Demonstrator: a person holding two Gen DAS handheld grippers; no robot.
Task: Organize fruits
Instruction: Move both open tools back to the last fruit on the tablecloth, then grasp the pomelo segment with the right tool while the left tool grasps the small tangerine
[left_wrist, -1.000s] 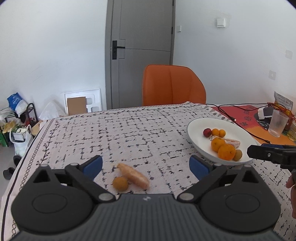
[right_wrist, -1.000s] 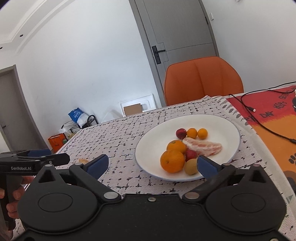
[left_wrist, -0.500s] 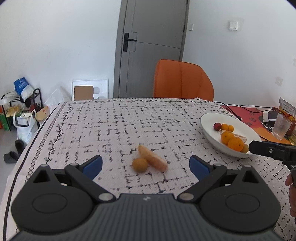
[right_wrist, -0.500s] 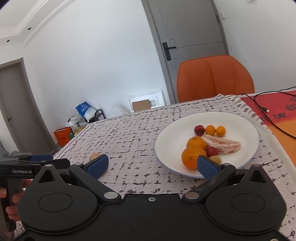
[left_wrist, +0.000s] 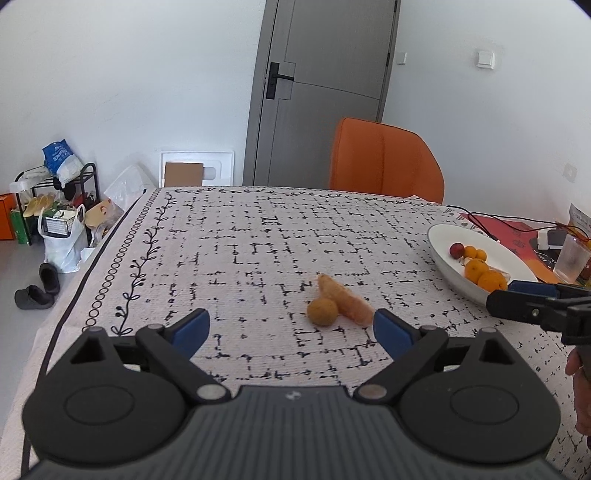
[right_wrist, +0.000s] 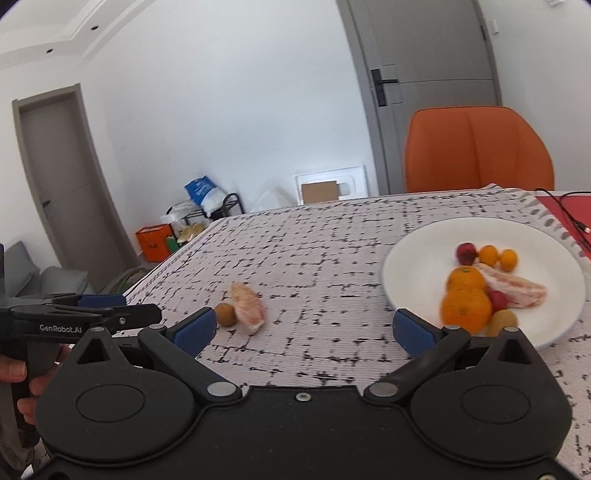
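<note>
Two loose fruits lay on the patterned tablecloth near the middle of the left wrist view: a small round brownish-orange fruit and a peeled citrus segment, touching each other. Both sat just beyond the left gripper, toward its right blue pad rather than centred between the two pads. Its jaws stood wide and were closing, with nothing pressed between them.

In the right wrist view the same pair appeared at lower left of centre, the round fruit just past the left blue pad. The right gripper was spread wide and held nothing; bare cloth showed between its pads.

At the right of that view a white plate rested on the cloth, carrying two oranges, two small orange fruits, two small red fruits, another peeled segment and a brownish round fruit at its near rim. The picture there was somewhat blurred.

An orange chair stood behind the table's far edge, before a grey door. A clear cup was at the far right edge of the left wrist view.
</note>
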